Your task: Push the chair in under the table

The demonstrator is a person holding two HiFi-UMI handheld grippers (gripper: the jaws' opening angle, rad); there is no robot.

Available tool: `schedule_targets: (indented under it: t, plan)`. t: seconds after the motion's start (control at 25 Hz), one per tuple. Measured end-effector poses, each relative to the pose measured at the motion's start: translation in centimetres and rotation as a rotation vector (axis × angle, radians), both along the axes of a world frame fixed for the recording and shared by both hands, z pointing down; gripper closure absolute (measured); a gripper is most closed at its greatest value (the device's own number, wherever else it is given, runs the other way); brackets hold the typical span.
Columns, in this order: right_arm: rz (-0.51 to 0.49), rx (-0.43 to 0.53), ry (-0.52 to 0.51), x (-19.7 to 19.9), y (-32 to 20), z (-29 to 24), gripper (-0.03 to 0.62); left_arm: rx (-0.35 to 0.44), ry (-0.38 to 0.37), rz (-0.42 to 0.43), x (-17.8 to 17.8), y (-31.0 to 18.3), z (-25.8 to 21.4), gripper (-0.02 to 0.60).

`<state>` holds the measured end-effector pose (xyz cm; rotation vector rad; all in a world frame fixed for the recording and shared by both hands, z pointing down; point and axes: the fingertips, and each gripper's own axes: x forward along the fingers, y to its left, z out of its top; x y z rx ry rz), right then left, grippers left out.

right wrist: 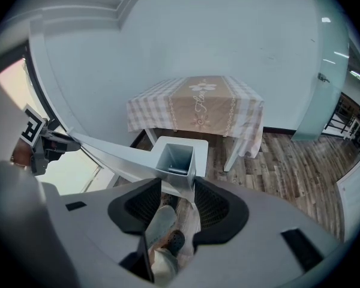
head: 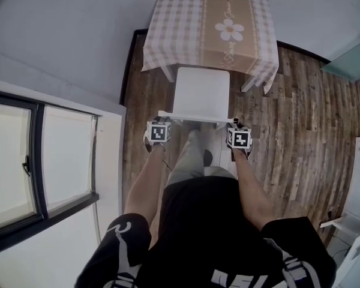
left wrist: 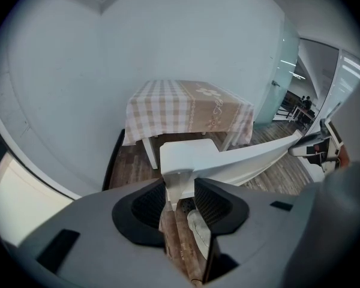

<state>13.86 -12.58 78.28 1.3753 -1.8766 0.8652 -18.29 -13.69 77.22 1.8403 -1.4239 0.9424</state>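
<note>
Head view: left tongs (head: 162, 119) and right tongs (head: 233, 123) clench the chair (head: 201, 92) backrest; tablecloth (head: 180, 23) script illegible.

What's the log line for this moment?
left gripper: clamped on chair backrest | right gripper: clamped on backrest | chair: not yet under table

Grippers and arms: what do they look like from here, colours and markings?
Both the left gripper and right gripper have grey moulded bodies with black ribbed pads, each topped by a white cube carrying black square markers. No cables show. The forearms are bare; short black sleeves carry white print.
</note>
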Motion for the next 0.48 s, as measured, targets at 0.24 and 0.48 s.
schedule_targets:
  t: [0.24,0.48]
  plan:
    - [-0.010,-0.006,-0.005,0.0,-0.9,0.2,0.404,0.011,0.002,0.013,0.1,-1.0,0.1,0.425]
    - [0.009,0.006,-0.005,0.3,-2.3,0.1,0.404,-0.004,-0.002,0.007,0.3,-2.1,-0.2,0.425]
